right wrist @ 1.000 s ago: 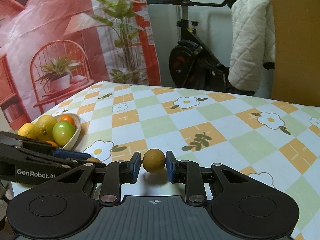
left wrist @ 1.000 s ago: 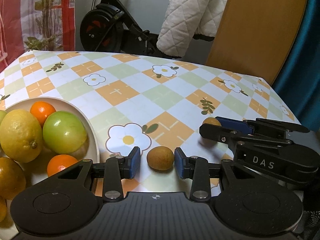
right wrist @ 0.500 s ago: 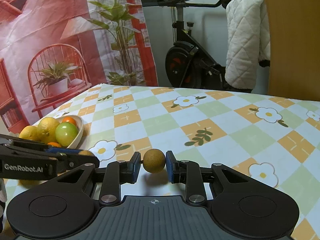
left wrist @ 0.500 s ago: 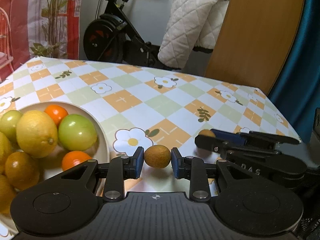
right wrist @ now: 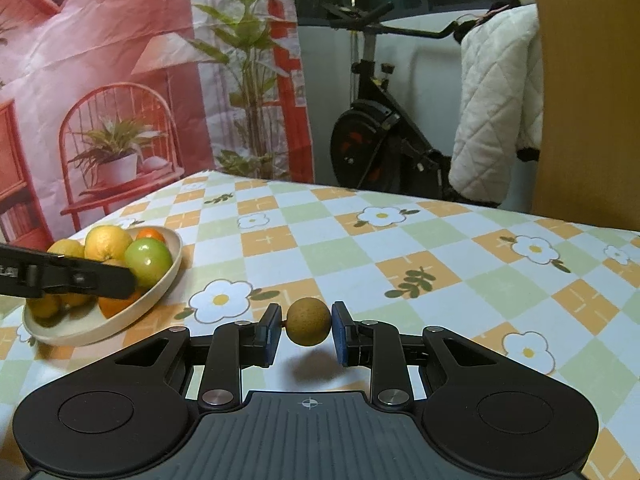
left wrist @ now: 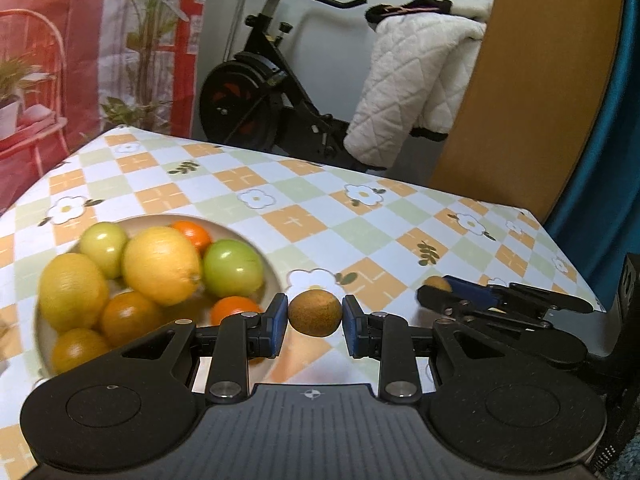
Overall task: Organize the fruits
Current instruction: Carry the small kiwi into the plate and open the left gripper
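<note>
Covering table [right wrist: 400,240]: checkered floral cloth, apparently.

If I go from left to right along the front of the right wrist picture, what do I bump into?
Left gripper → bowl of fruit → white flower print → brown round fruit held in the right gripper.

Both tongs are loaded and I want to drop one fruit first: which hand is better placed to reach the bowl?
Left. The left tongs hold their brown fruit right at the bowl rim. The right tongs hold a brown fruit over open tablecloth, farther from the bowl.
</note>
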Demonstrator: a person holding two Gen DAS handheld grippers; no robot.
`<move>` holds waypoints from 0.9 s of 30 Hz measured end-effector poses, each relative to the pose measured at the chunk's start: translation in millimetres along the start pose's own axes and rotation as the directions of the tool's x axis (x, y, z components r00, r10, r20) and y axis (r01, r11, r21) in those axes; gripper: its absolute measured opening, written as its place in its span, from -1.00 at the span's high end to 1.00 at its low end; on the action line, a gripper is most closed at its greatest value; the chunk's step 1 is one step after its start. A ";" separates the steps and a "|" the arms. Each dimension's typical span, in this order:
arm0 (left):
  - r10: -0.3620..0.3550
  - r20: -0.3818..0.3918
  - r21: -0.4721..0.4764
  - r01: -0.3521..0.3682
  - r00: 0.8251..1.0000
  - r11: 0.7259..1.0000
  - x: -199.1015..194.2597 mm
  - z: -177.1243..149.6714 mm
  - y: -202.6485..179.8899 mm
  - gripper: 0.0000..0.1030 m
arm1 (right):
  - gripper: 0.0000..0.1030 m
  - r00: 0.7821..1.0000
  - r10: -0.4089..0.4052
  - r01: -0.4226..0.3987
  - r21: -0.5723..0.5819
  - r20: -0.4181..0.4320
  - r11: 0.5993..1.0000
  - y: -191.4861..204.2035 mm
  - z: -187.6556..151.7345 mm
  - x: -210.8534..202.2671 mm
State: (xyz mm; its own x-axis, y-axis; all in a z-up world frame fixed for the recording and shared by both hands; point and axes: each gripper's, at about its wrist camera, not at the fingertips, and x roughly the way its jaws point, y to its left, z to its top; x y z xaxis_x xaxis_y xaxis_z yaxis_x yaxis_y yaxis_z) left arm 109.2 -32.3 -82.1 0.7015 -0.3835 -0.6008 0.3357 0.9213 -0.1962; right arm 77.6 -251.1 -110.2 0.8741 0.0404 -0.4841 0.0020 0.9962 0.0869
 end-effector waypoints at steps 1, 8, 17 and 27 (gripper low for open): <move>0.003 0.002 -0.003 -0.003 1.000 1.000 -2.7 -0.3 2.0 0.40 | 0.52 1.000 -0.009 0.009 -0.001 0.006 1.000 0.2 -0.2 -0.8; 0.034 0.029 -0.032 -0.033 0.999 0.999 -22.1 -4.0 18.0 0.40 | 0.52 1.000 -0.017 0.017 0.015 0.014 1.000 9.9 -2.9 -2.8; 0.070 0.047 -0.127 -0.063 0.996 0.990 -38.0 -4.0 50.5 0.40 | 0.52 0.994 0.111 -0.111 -0.027 0.000 0.993 63.8 3.9 -0.5; 0.070 0.020 -0.222 -0.064 0.997 0.973 -46.2 -11.0 77.6 0.40 | 0.52 0.971 0.233 -0.239 -0.188 -0.053 0.953 135.2 18.7 2.6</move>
State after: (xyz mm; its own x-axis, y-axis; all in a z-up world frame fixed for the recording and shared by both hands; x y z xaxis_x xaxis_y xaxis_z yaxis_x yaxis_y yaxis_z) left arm 95.9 57.6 -78.1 0.7359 -0.3192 -0.5972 0.1425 0.9352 -0.3243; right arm 89.2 -117.7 -83.5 0.8235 0.2757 -0.4959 -0.2983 0.9538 0.0349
